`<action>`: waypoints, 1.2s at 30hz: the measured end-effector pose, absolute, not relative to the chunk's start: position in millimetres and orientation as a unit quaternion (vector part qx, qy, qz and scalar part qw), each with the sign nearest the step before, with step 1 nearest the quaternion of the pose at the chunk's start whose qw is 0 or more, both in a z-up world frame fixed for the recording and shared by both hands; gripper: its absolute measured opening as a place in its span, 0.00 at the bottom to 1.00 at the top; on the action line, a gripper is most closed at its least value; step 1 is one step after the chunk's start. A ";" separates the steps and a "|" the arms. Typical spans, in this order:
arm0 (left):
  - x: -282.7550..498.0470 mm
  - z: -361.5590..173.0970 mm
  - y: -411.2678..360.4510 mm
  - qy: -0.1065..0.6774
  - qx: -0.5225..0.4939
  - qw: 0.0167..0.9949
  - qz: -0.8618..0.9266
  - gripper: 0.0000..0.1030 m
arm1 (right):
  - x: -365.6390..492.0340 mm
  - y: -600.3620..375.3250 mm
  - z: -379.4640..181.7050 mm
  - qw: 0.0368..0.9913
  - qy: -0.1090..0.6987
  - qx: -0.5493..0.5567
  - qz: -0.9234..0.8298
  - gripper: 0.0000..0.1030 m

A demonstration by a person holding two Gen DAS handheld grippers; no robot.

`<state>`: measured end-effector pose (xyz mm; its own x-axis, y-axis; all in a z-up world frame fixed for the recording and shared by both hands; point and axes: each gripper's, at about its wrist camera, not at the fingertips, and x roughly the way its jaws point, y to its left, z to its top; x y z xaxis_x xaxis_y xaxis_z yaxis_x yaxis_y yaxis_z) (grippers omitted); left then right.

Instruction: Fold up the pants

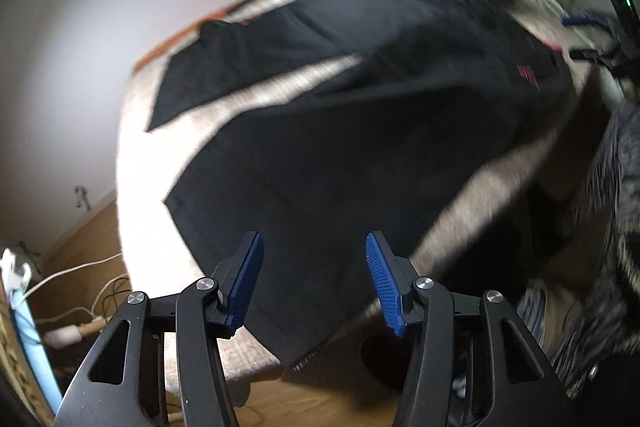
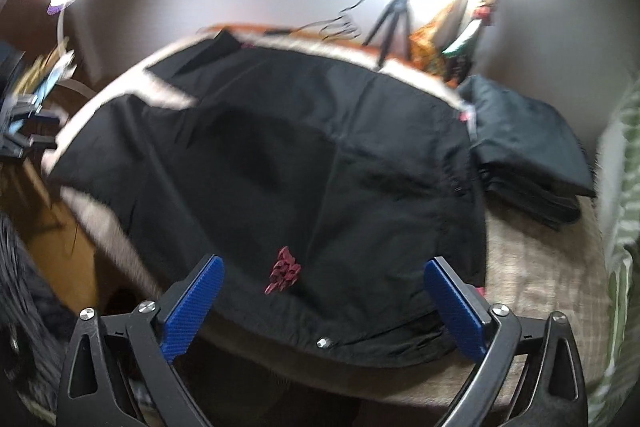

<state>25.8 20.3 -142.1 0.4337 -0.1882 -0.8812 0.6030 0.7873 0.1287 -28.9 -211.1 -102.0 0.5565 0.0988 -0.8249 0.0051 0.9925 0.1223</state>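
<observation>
Black pants [image 1: 340, 131] lie spread flat on a beige bed [image 1: 152, 155], both legs apart toward the far side. They carry a small red logo [image 2: 283, 269] near the waistband, with a metal button [image 2: 323, 343] at the near edge. My left gripper [image 1: 314, 251] is open and empty, above the near leg's hem end. My right gripper [image 2: 323, 267] is open and empty, just above the waistband of the pants [image 2: 304, 155].
A stack of folded dark clothes [image 2: 528, 147] lies on the bed to the right of the pants. A tripod [image 2: 390, 23] and a bright lamp stand behind the bed. Cables and a power strip [image 1: 68, 331] lie on the wooden floor at left.
</observation>
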 end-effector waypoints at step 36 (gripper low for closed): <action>20.6 -189.8 1.4 0.463 0.290 0.777 -0.313 0.26 | 7.2 -175.0 -121.5 0.847 0.517 -0.076 0.099 0.09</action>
<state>20.6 1.4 -189.8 0.3746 -0.2174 -0.9013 0.7545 0.6364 0.1601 7.2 -175.0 -121.5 0.4459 0.0891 -0.8906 -0.2459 0.9689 -0.0261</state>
